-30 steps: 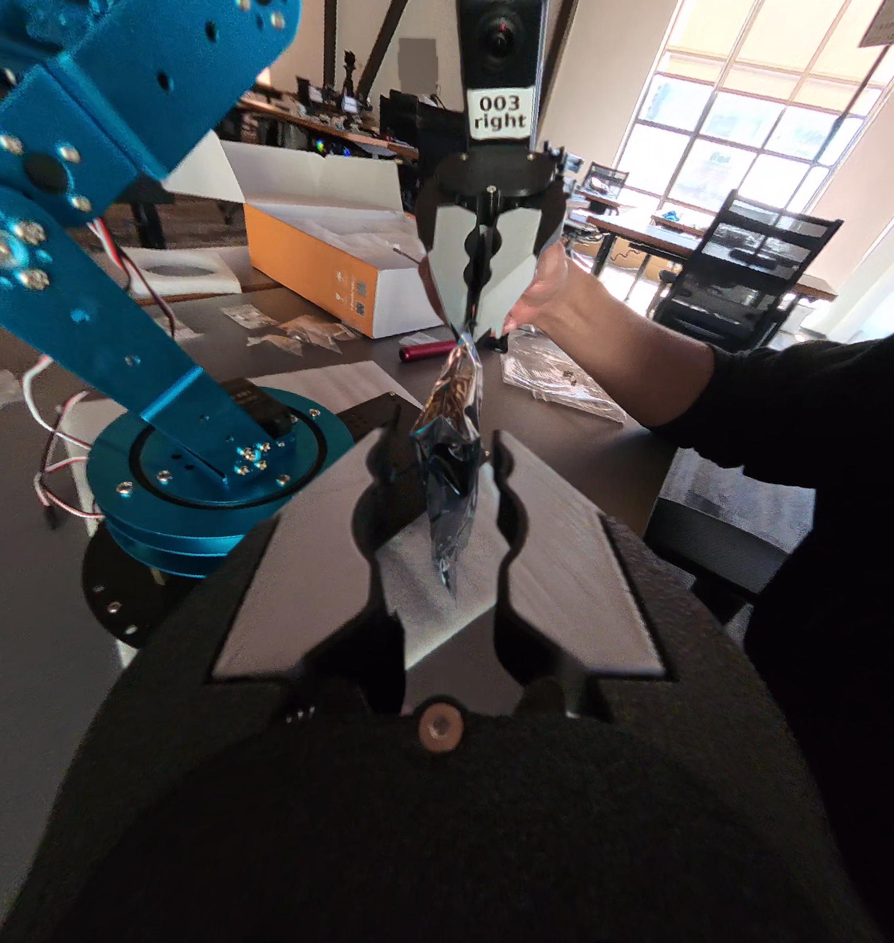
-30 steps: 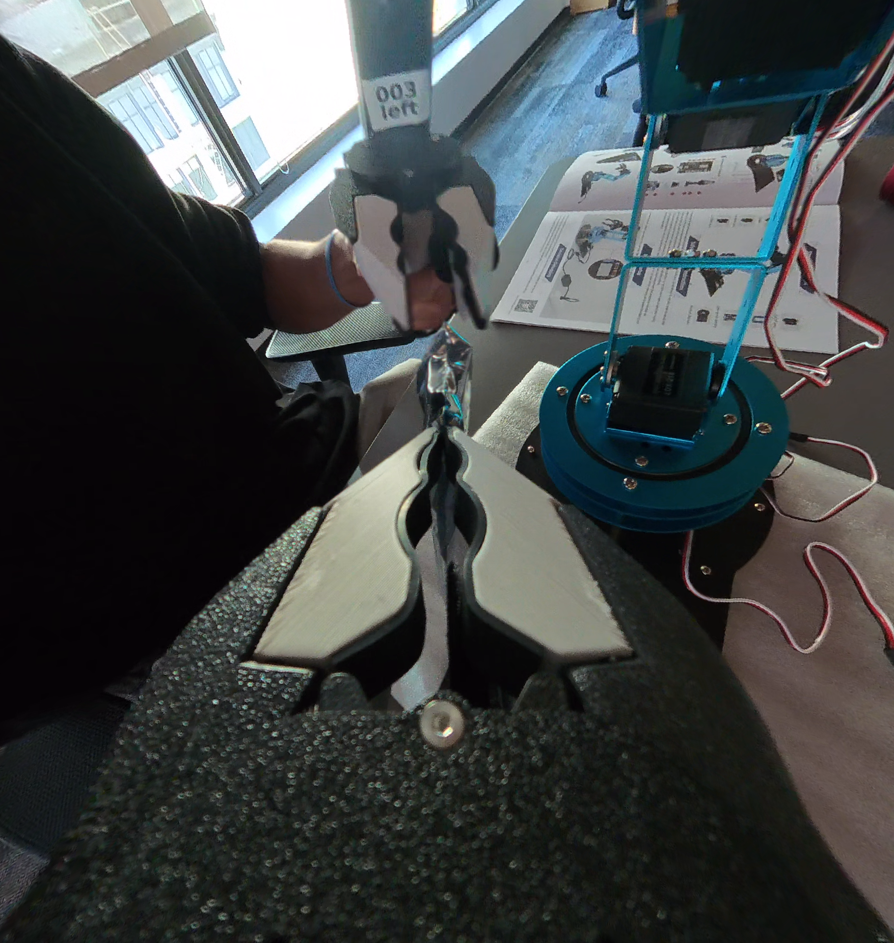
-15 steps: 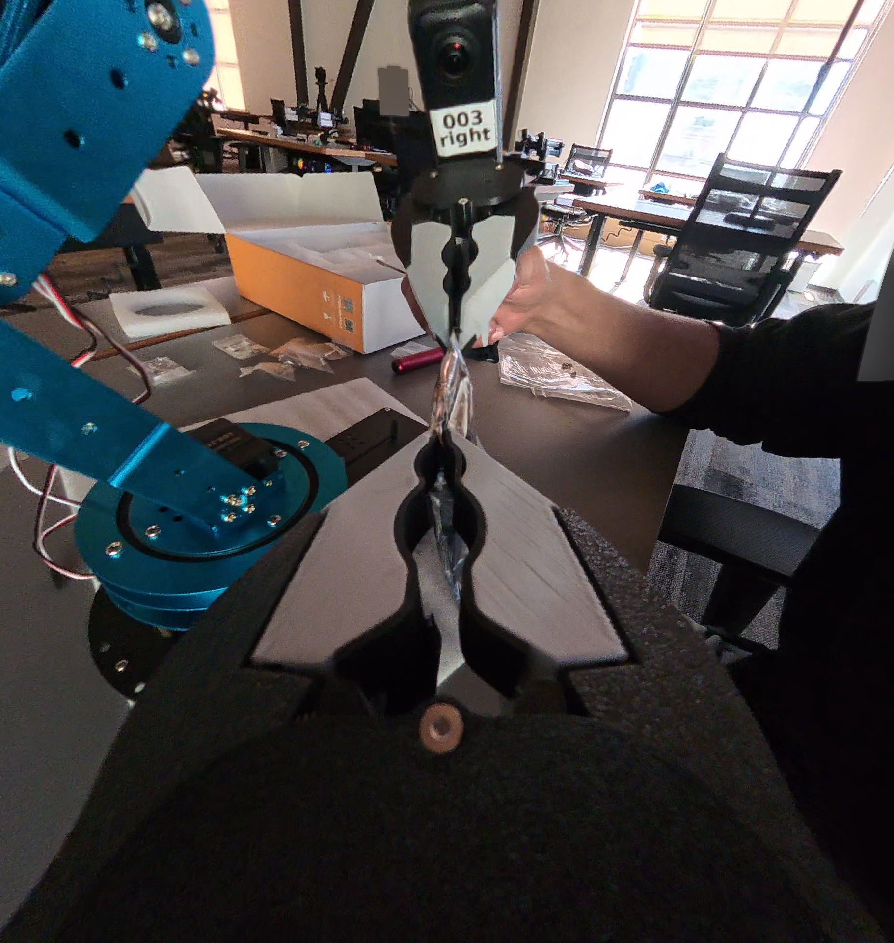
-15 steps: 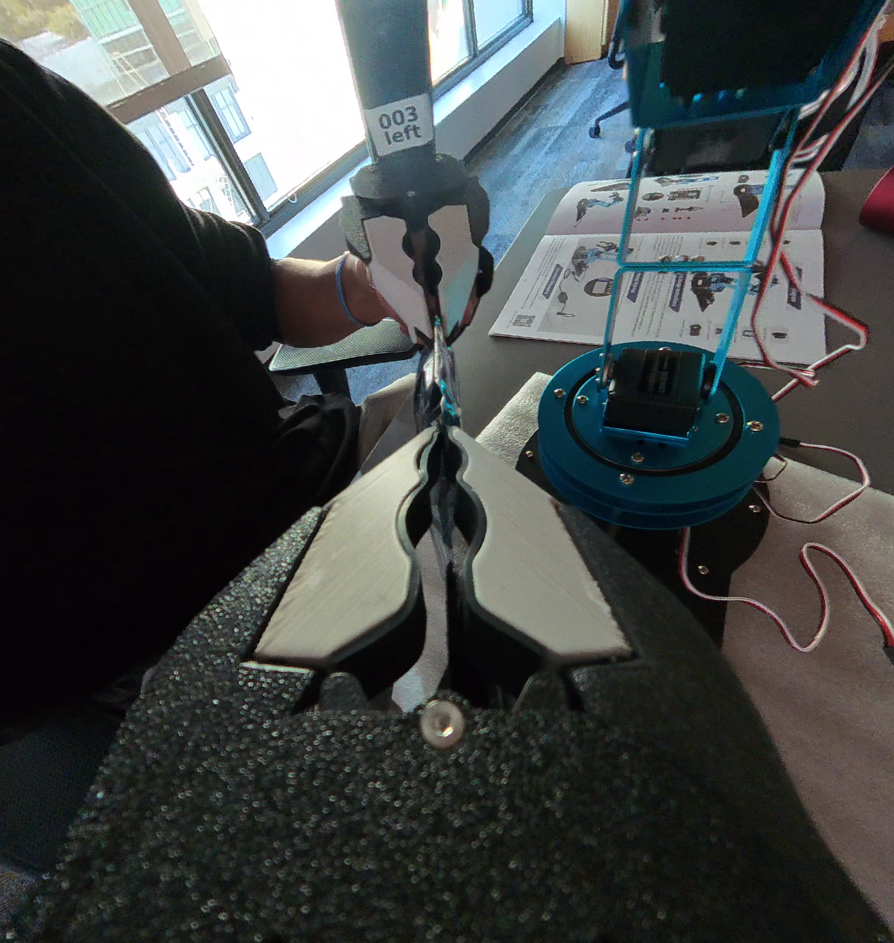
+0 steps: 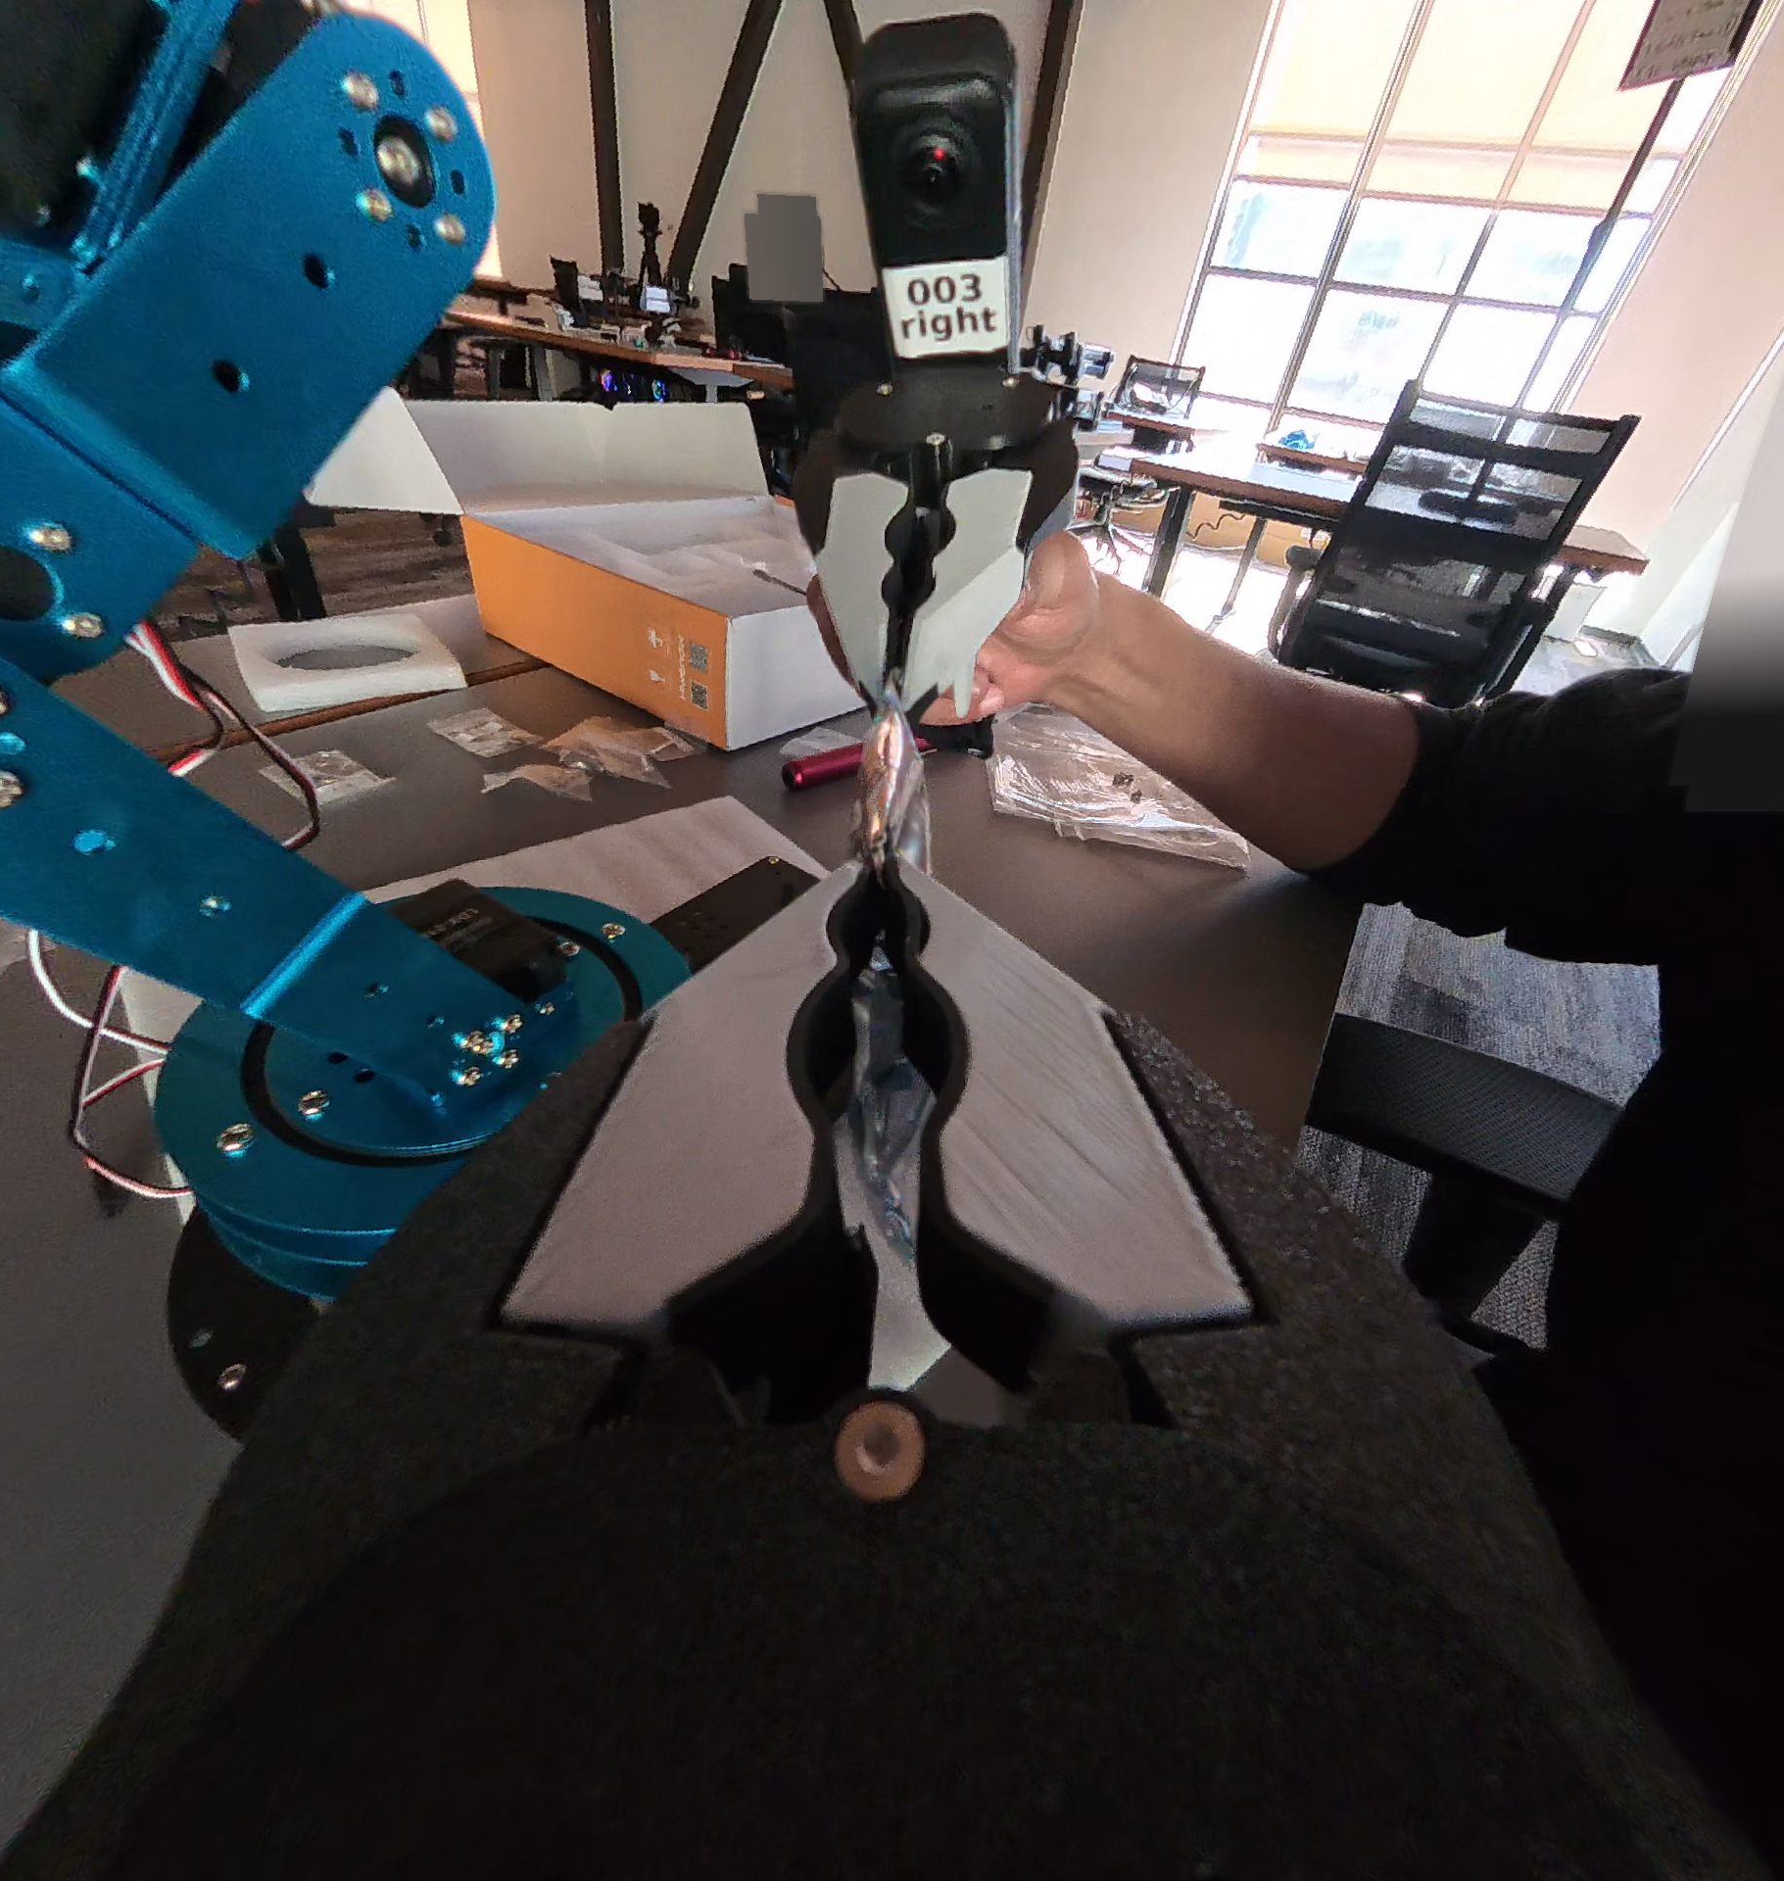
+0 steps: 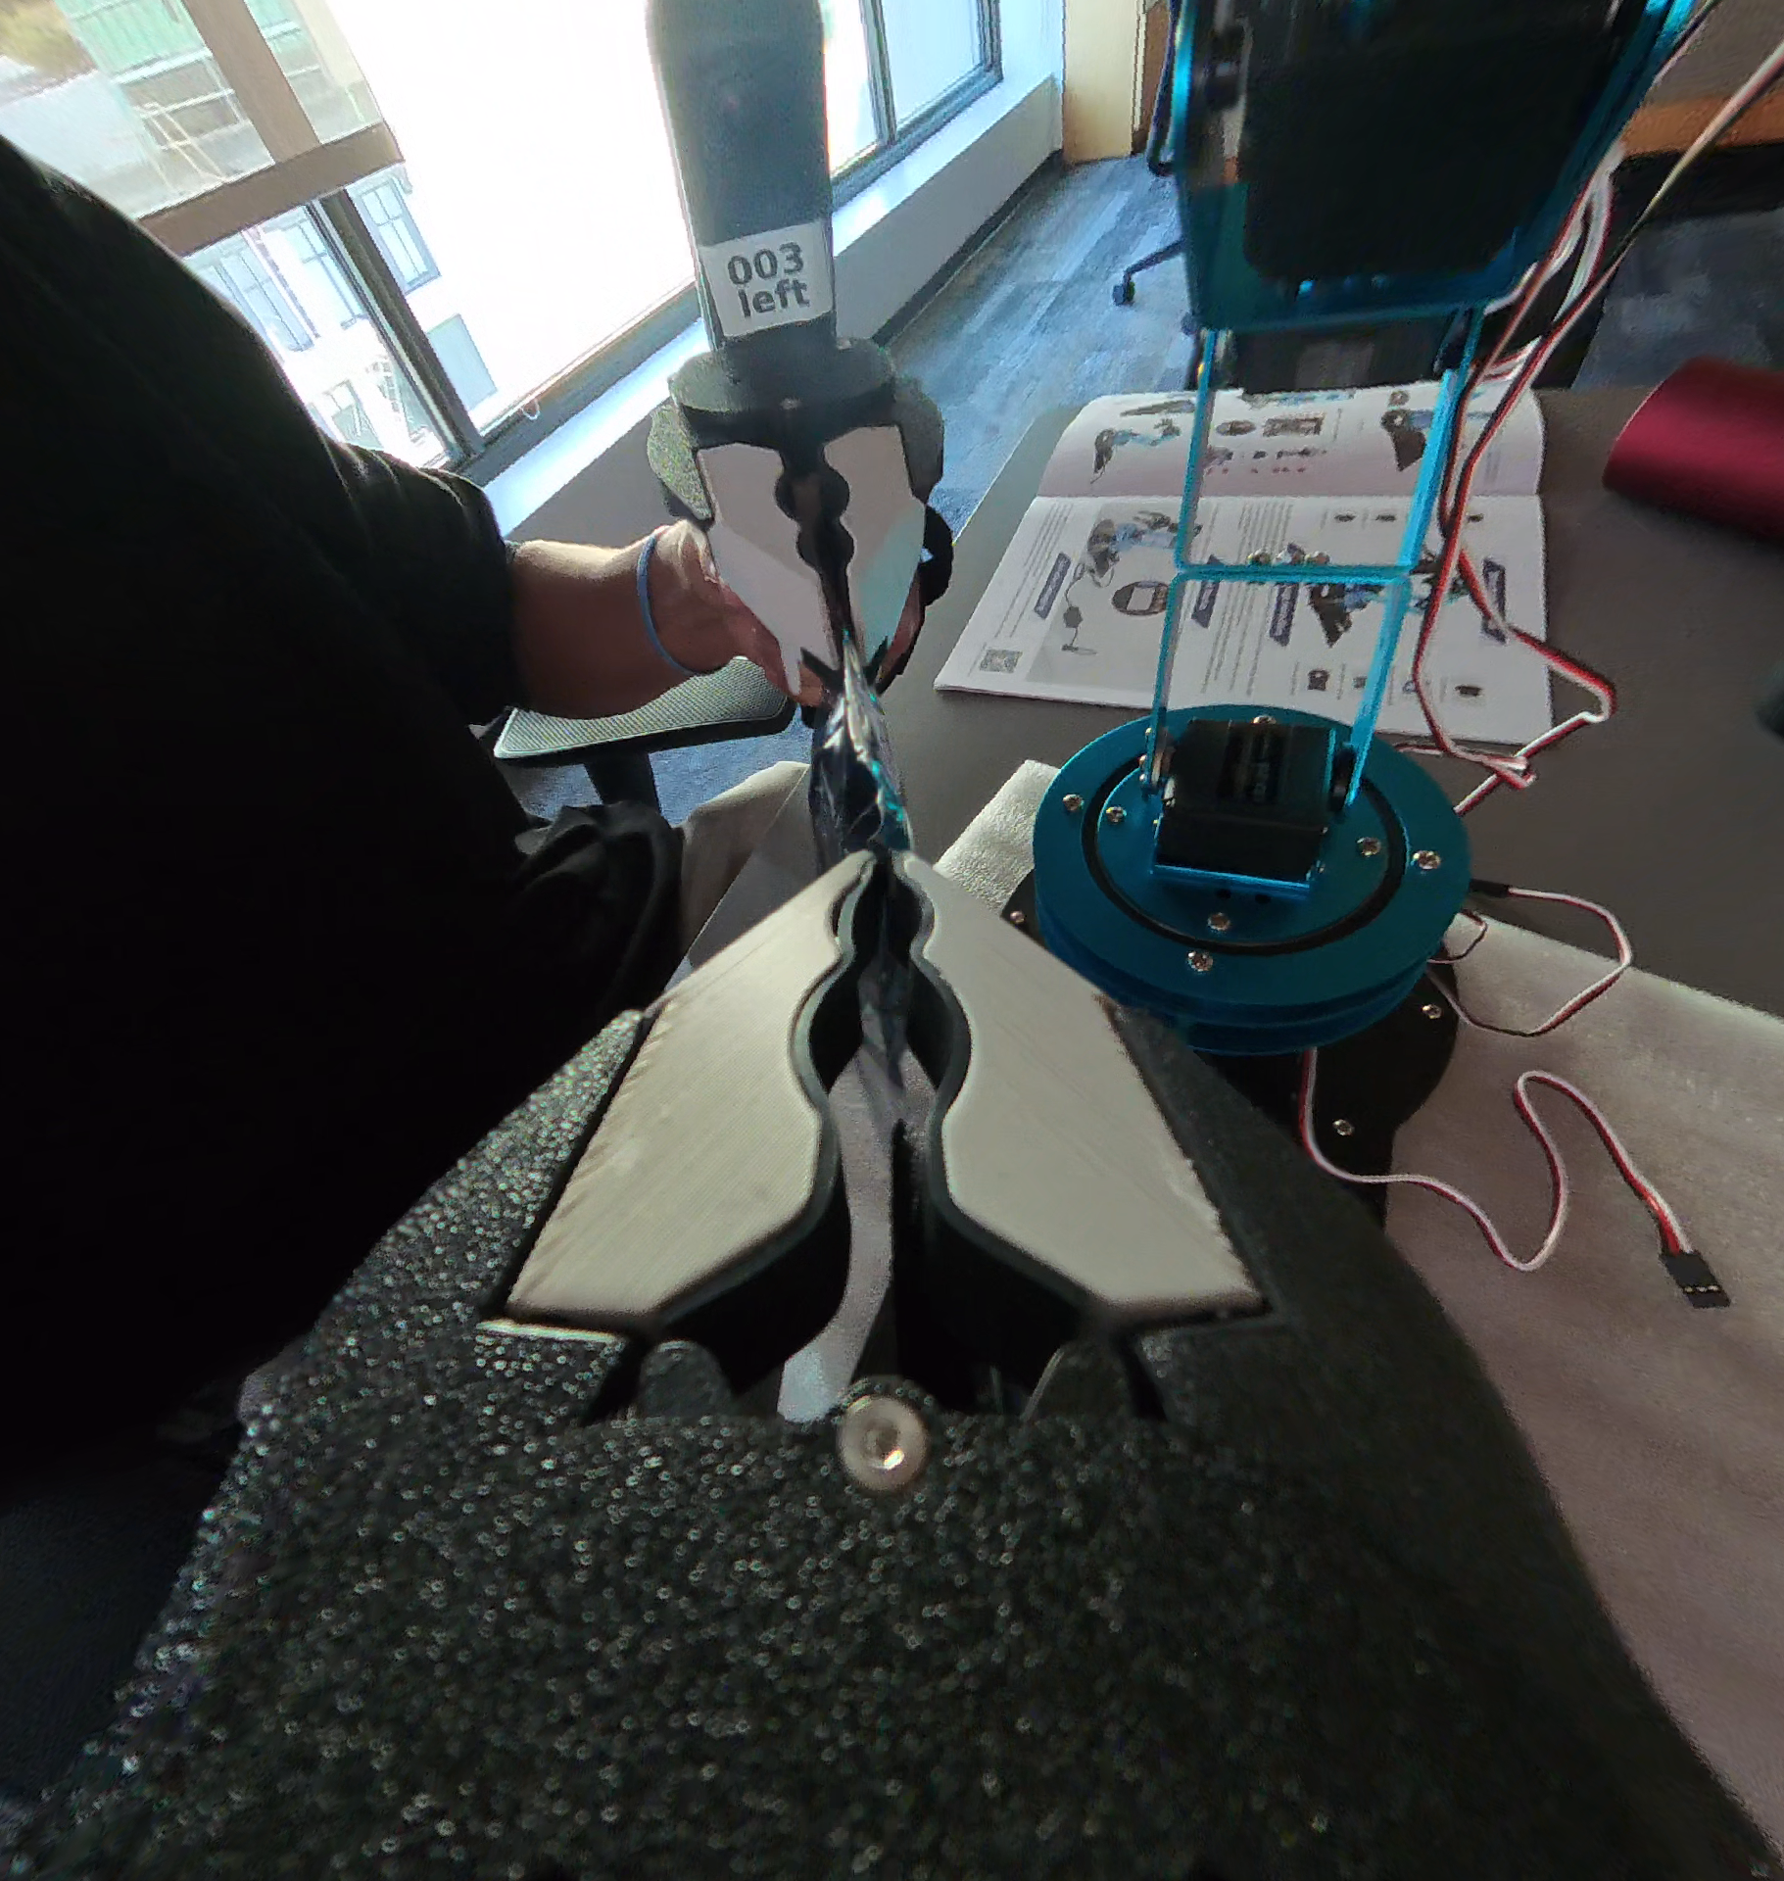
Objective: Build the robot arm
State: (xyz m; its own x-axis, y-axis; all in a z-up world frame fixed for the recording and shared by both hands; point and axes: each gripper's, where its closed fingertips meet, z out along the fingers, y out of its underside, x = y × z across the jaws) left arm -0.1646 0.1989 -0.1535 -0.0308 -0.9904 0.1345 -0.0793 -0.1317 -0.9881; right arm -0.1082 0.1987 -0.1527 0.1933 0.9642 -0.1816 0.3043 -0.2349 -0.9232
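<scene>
Crinkled silvery plastic bag is stretching lengthwise between your left tool and right tool, both clamping it, facing tip to tip.

An open-plan office or robotics workroom is stretching out around me. Tall gridded windows are letting daylight pour over rows of long desks crowded with monitors and gear, and black mesh office chairs are standing about on the grey carpet. On the dark worktable close by, a blue metal robot-arm kit is sitting half-built, its red and white servo wires trailing loose. An illustrated assembly booklet is lying open, and an orange and white carton, small bags of parts and a foam insert are lying scattered about.
</scene>
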